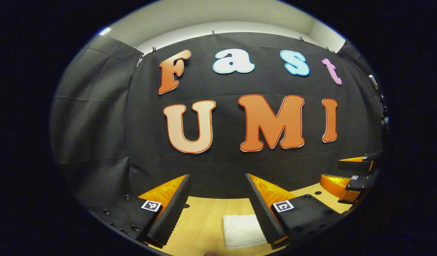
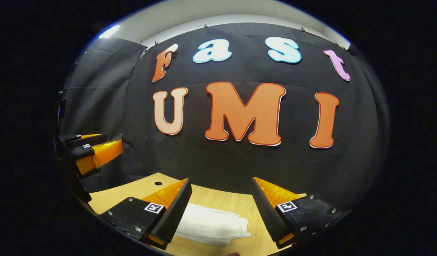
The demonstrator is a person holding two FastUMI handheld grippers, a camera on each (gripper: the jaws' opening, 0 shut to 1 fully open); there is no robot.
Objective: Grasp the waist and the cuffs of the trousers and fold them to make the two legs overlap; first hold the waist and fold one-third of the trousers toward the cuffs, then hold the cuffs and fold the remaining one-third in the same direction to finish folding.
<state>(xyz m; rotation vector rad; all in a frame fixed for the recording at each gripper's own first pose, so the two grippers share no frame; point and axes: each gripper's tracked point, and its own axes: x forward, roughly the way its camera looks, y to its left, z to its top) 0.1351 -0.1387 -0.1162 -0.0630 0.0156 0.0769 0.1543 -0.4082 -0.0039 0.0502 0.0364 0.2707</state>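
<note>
on the pale wood-grain table (image 2: 218,201), near its front edge, the white trousers (image 2: 213,224) lie as a compact, layered rectangular bundle, with stacked fold edges visible along the right side in the right gripper view. judged from that shape, both one-third folds appear complete and little or nothing of the task remains, though the lower part of the bundle is cut off by the view's edge, so the neatness of the final fold cannot be confirmed. the left gripper (image 1: 218,197) is held above the table with its jaws spread wide and nothing between them; the same bundle (image 1: 241,231) sits below, near its right finger. the right gripper (image 2: 220,201) is likewise spread apart and empty, raised above the cloth and not touching it. the fabric reads as soft, matt, lightly creased woven cloth. the finger pads (image 2: 176,209) are ribbed and wedge-shaped. the tabletop is smooth laminate with small round holes (image 2: 158,183), and dark draped cloth (image 1: 97,117) forms the wall behind.
</note>
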